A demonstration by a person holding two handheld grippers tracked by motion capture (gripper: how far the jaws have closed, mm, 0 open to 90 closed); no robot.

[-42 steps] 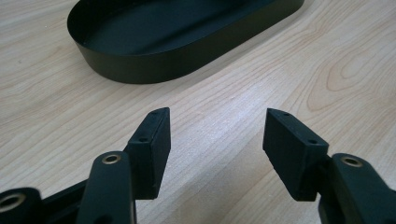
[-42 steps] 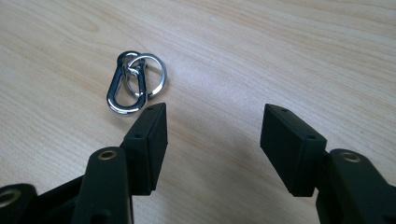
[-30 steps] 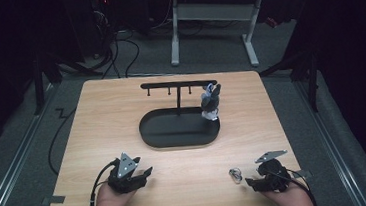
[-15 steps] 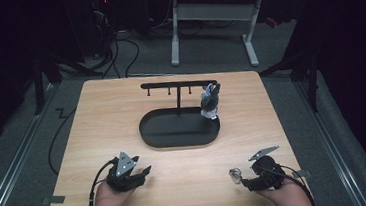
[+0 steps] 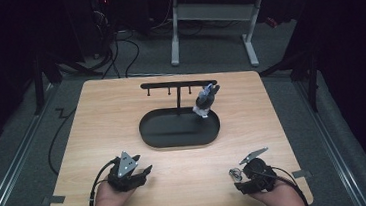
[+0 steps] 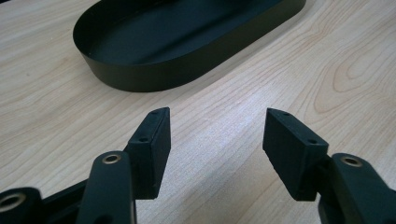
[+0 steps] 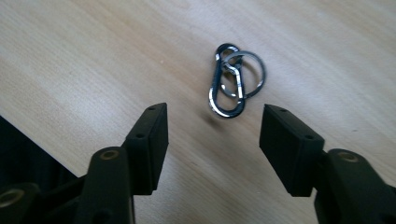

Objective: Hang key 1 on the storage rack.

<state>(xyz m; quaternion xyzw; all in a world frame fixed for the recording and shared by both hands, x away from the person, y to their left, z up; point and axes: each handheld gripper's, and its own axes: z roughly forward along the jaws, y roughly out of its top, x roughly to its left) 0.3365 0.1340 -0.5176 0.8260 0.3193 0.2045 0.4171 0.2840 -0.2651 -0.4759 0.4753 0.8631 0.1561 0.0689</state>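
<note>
A silver carabiner [image 7: 227,84] with a key ring [image 7: 254,70] through it lies flat on the wooden table [image 5: 97,115], near the front right [image 5: 234,174]. My right gripper [image 7: 215,113] [image 5: 243,178] is low over the table and points at it. Its jaws have just been closing; they are open, the carabiner's near end lies just between the fingertips, and neither pad touches it. My left gripper [image 6: 215,126] [image 5: 143,170] rests at the front left, open and empty, and faces the black oval tray [image 6: 140,77].
The black oval tray [image 5: 149,136] sits mid-table with a T-shaped hook stand [image 5: 169,85] rising from it. A grey-blue item [image 5: 206,101] hangs at the stand's right end. The table's front edge [image 7: 32,144] runs close beside my right gripper.
My right gripper has slid left toward the carabiner, which has stayed where it was. The left gripper has not moved.
</note>
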